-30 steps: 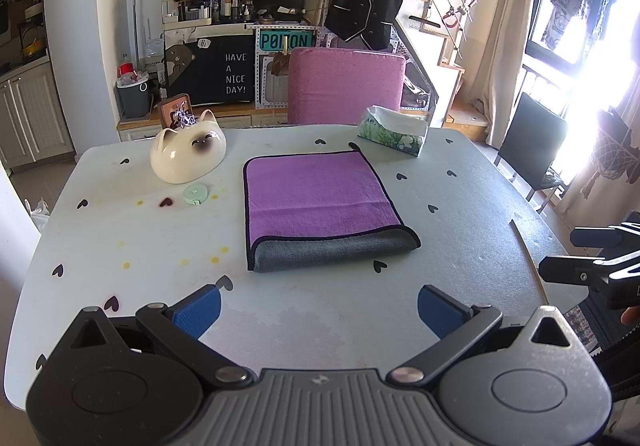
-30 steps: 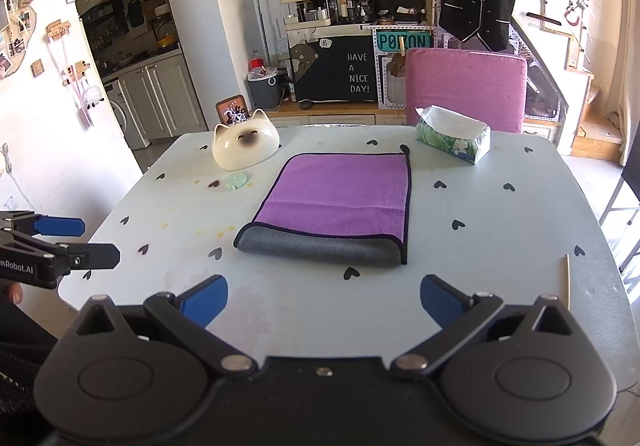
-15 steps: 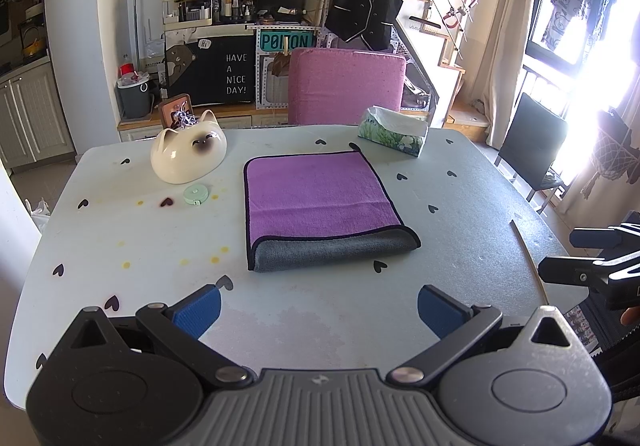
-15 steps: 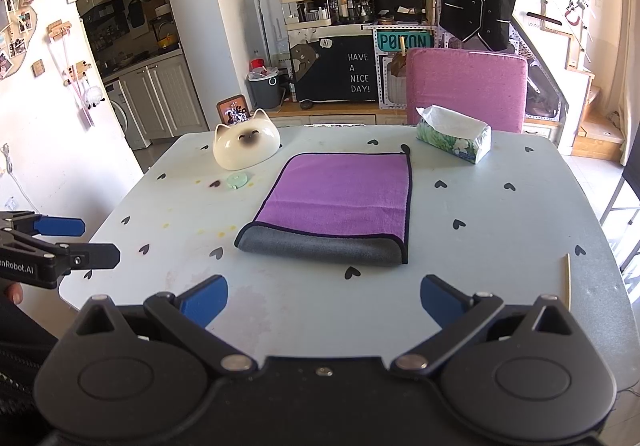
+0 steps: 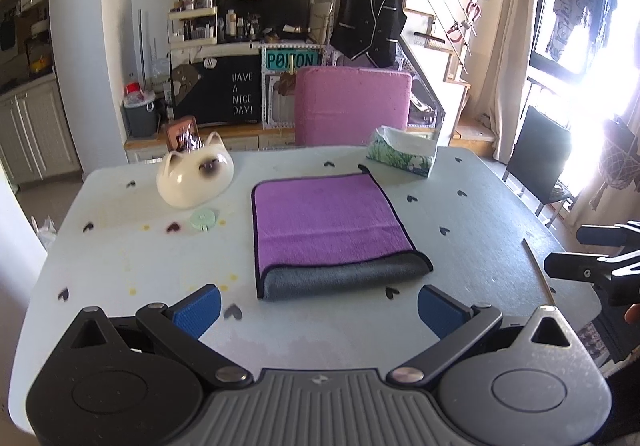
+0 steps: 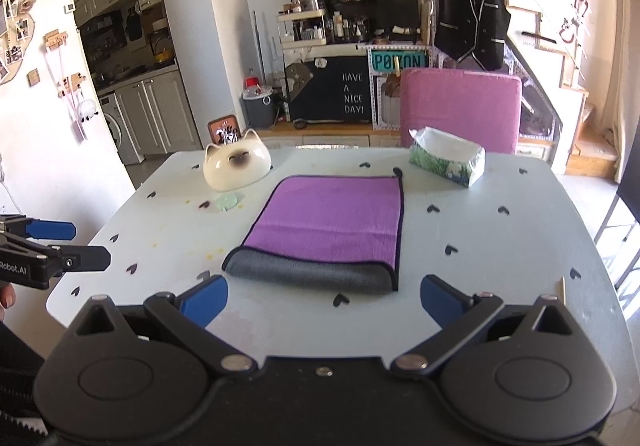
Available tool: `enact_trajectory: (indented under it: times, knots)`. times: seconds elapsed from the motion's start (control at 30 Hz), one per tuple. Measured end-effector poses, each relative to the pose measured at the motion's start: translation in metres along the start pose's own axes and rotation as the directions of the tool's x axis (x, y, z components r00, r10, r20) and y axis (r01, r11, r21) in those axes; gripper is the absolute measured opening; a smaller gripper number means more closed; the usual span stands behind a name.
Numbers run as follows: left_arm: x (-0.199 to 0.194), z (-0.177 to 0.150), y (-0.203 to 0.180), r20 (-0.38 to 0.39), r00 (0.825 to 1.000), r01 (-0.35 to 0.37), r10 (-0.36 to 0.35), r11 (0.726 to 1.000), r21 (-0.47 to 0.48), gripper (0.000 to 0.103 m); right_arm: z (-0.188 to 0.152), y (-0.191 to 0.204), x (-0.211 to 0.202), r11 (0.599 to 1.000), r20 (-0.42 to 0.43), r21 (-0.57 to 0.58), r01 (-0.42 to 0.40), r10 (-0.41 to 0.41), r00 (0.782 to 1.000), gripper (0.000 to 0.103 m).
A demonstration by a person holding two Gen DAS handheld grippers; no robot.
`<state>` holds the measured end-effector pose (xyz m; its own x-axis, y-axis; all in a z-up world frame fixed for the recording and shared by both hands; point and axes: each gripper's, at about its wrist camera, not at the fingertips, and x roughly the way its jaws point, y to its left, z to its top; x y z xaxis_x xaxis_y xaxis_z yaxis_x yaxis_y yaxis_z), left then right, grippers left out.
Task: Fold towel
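A purple towel (image 5: 326,220) with a grey underside lies folded on the pale table (image 5: 480,214), its rolled grey fold edge (image 5: 344,278) nearest me. It also shows in the right wrist view (image 6: 330,224). My left gripper (image 5: 318,308) is open and empty, hovering short of the fold edge. My right gripper (image 6: 324,296) is open and empty, also just short of the towel. The right gripper shows at the right edge of the left wrist view (image 5: 600,258); the left gripper shows at the left edge of the right wrist view (image 6: 48,246).
A cat-shaped ceramic bowl (image 5: 195,176) and a small green disc (image 5: 204,215) sit left of the towel. A tissue box (image 5: 402,156) stands at the back right. A pink chair (image 5: 352,110) is behind the table. A thin wooden stick (image 5: 538,270) lies near the right edge.
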<state>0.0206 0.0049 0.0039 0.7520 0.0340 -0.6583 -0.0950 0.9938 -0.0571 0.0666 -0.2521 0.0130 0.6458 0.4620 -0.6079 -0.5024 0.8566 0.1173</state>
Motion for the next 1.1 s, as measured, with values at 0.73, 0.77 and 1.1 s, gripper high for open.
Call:
enact_trajectory:
  times: [0.73, 0.77, 1.1]
  knots:
    - [0.082, 0.048, 0.015, 0.055, 0.998, -0.036, 0.036, 0.999, 0.004, 0.103, 0.045, -0.039, 0.074, 1.000, 0.079, 0.027, 0.000, -0.002, 0.997, 0.103]
    - [0.089, 0.049, 0.017, 0.047, 0.998, -0.042, 0.042, 0.999, -0.002, 0.103, 0.046, -0.042, 0.081, 0.999, 0.071, 0.032, 0.003, -0.006, 0.997, 0.103]
    - [0.159, 0.043, 0.042, -0.024, 0.995, -0.096, 0.095, 0.994, -0.055, 0.103, 0.045, -0.064, 0.150, 0.998, 0.015, 0.063, 0.017, -0.018, 1.000, 0.103]
